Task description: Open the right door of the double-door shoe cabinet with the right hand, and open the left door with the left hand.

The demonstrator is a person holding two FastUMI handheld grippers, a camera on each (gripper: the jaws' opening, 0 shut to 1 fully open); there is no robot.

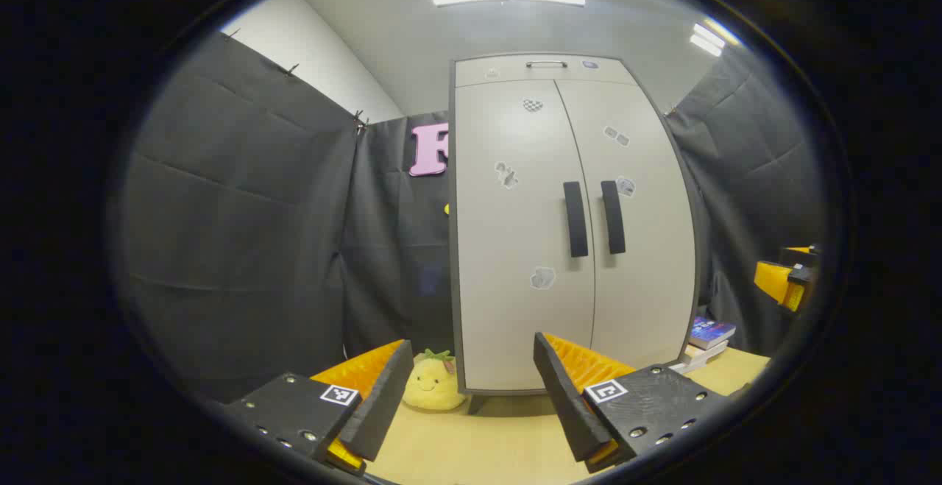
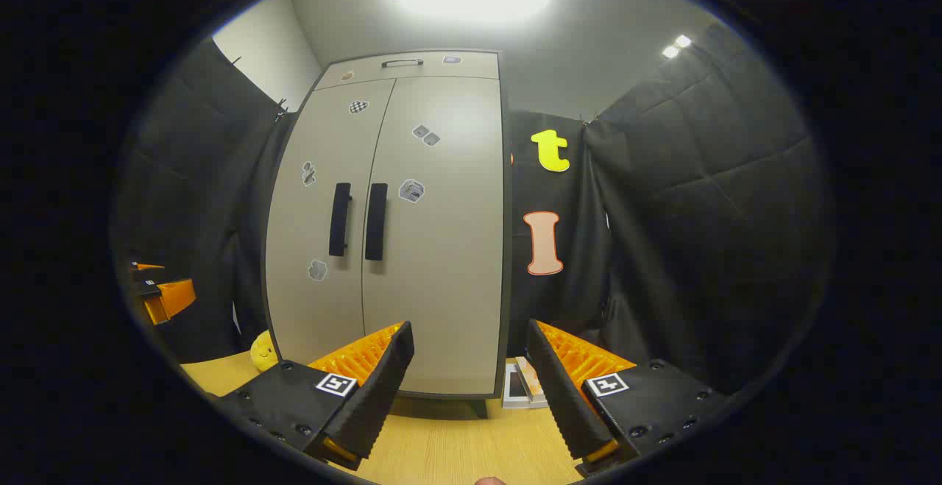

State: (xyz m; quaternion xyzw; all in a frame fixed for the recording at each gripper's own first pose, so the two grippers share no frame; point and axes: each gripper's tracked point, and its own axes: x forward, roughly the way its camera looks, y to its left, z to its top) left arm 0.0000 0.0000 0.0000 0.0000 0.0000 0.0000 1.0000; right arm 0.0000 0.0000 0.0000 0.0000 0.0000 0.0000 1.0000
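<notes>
1. On a wooden table stood the cabinet, pale, with both doors closed. Nothing of the task appeared done: neither door was open, and neither handle had been touched.

2. Two dark upright handles sat side by side at mid-height, either side of the centre seam: the left handle on the left door and the right handle on the right door.

3. In the left gripper view, the left gripper was spread wide and held nothing. The cabinet was well ahead of its fingers, with the left handle above and somewhat to the right of the gap between them.

4. In the right gripper view, the right gripper was likewise wide open and empty. The right handle lay well ahead, above and to the left of its fingers, with the left handle just beside it.

5. Each gripper also showed at the far edge of the other's view, well apart from the doors.

6. Left to do, by my judgement: reach each handle, close on it, and pull each door open.

7. A plush toy sat at the cabinet's left foot and books at its right.
</notes>
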